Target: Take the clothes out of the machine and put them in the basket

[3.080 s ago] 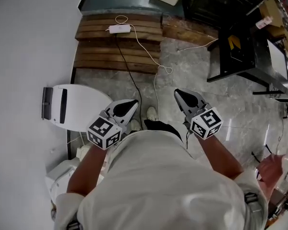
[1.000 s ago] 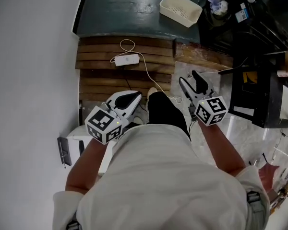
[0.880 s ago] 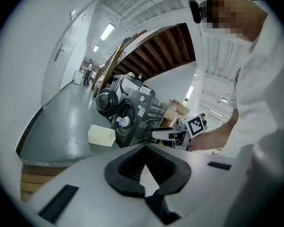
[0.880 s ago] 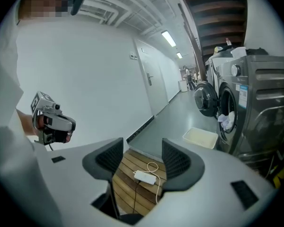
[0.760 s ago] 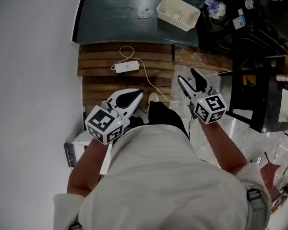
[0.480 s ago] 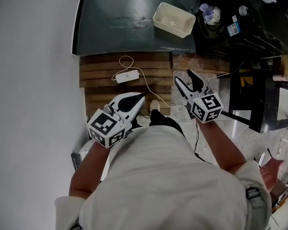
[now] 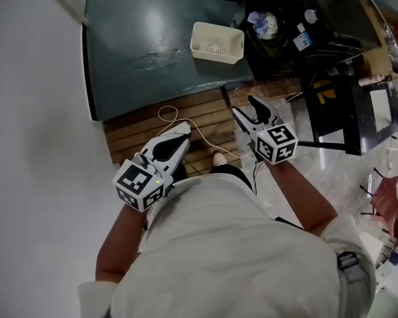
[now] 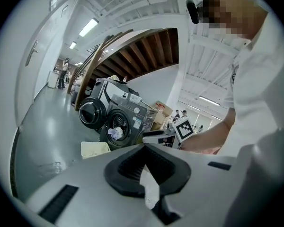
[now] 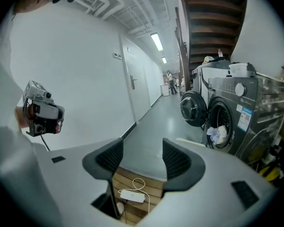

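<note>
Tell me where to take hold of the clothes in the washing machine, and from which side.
Grip the pale clothes at the crumpled fold bulging at the drum mouth, coming straight in from the front: the washing machine's door is swung open aside, and the bunch sits low at the opening.
</note>
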The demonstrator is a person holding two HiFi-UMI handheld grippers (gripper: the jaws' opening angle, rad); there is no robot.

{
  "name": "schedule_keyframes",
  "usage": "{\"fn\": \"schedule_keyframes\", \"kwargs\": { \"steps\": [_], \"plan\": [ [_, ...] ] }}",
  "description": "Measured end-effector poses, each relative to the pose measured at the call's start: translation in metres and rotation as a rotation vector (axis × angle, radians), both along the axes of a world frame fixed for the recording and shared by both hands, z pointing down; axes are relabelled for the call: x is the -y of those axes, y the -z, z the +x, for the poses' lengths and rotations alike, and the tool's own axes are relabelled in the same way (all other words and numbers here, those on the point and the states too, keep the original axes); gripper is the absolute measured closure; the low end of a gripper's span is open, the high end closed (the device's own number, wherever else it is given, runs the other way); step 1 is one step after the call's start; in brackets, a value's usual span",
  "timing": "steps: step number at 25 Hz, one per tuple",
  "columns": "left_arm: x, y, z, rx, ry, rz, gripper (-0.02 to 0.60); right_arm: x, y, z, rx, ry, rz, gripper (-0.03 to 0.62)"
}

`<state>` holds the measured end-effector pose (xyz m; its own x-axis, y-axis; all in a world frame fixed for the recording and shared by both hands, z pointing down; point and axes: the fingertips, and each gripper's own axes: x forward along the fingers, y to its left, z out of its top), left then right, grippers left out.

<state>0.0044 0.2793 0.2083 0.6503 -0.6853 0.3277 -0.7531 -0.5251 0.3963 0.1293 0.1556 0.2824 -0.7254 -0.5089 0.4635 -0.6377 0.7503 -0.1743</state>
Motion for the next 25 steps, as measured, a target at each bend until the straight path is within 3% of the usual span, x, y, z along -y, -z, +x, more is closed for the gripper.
{"fn": "schedule_keyframes", "kwargs": {
  "steps": [7,15,25],
  "plan": [
    [0.003,-0.005,-0.061,-0.014,-0.111,-0.002,0.583,0.024,0.019,-0.033,-0.040,-0.131,0.041,0.350],
    [0.038,0.001,-0.064,-0.052,-0.164,0.017,0.583,0.071,0.016,-0.020,-0.072,-0.247,0.040,0.350],
    [0.173,-0.027,-0.059,-0.027,-0.181,-0.009,0.583,0.233,-0.059,-0.016,-0.145,-0.281,0.031,0.350]
  ]
}}
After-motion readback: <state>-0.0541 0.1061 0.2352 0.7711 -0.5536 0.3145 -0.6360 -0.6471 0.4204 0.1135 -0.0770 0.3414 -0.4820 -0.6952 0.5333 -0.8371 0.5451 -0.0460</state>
